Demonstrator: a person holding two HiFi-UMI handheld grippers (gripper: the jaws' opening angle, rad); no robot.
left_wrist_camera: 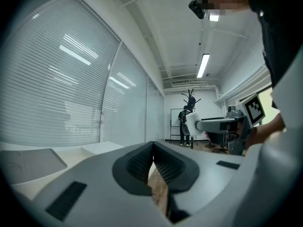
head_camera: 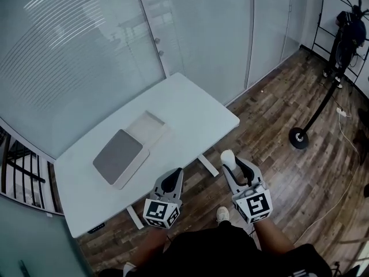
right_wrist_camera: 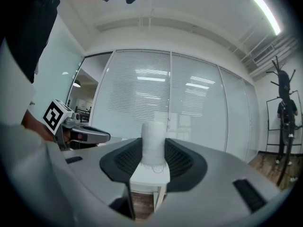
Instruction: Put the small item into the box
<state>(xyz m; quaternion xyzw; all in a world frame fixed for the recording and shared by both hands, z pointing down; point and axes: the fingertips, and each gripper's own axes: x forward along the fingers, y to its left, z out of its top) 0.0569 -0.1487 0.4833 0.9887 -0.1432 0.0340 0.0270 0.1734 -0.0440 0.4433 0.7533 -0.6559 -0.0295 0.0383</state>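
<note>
The carry step was in hand. The right gripper (right_wrist_camera: 153, 159) was clamped on the item (right_wrist_camera: 153, 143), a white roll upright between its pads, held over the floor short of the table (head_camera: 190, 111). The left gripper (head_camera: 173, 178) was closed and empty. The open box (head_camera: 145, 128) lay at 10 o'clock from the item, with its lid (head_camera: 118, 156) at the box's 8 o'clock. The next move likely called for a reach over the box, then release.

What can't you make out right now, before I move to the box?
- Head view: the box interior is too small to tell whether anything's inside.
- Right gripper view: the white item has its sides covered by the right gripper pads, so its kind is unclear.
- Left gripper view: the grey panel is cut off by the left gripper body.
</note>
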